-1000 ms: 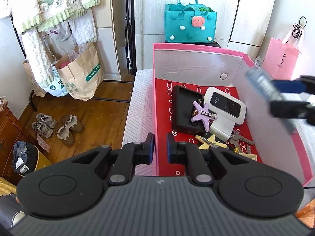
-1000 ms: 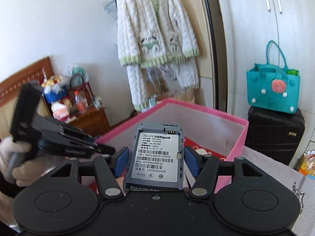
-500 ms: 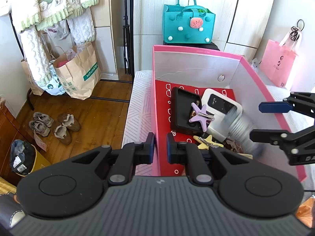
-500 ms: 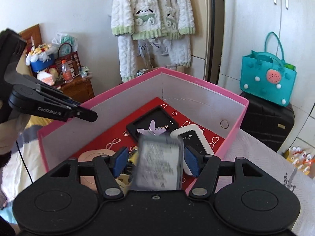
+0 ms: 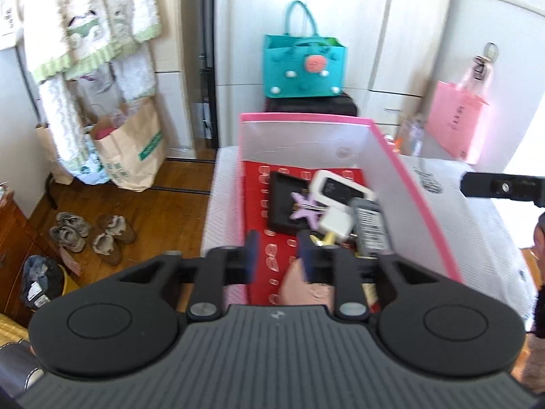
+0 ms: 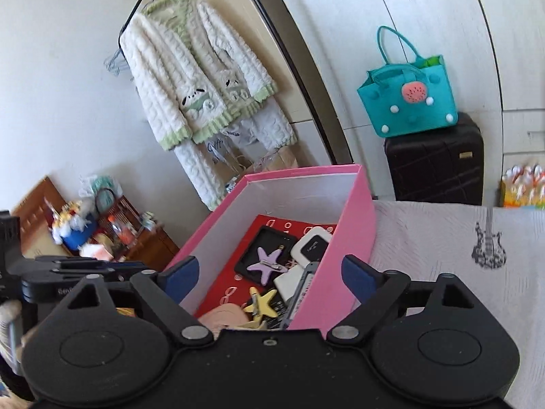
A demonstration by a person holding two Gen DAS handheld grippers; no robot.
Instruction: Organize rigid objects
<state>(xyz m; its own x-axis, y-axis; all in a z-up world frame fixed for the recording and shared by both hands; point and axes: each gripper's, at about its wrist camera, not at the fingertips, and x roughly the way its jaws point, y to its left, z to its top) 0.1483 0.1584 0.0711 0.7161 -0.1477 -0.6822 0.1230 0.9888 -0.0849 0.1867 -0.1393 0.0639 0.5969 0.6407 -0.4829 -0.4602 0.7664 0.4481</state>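
In the pink box [image 6: 354, 235]: two star clips [image 6: 265, 263], three flat devices [image 6: 311, 246].

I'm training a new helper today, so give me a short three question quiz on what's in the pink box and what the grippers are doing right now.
1. True or false: the right gripper is clamped on the grey device.
2. What lies on the black tray: A, a purple star clip; B, a key; C, a coin?
3. Fill in: the yellow star clip lies inside the pink ____.

Key: 1 false, its jaws are opening with nothing between them, as are the left gripper's. 2 A. 3 box.
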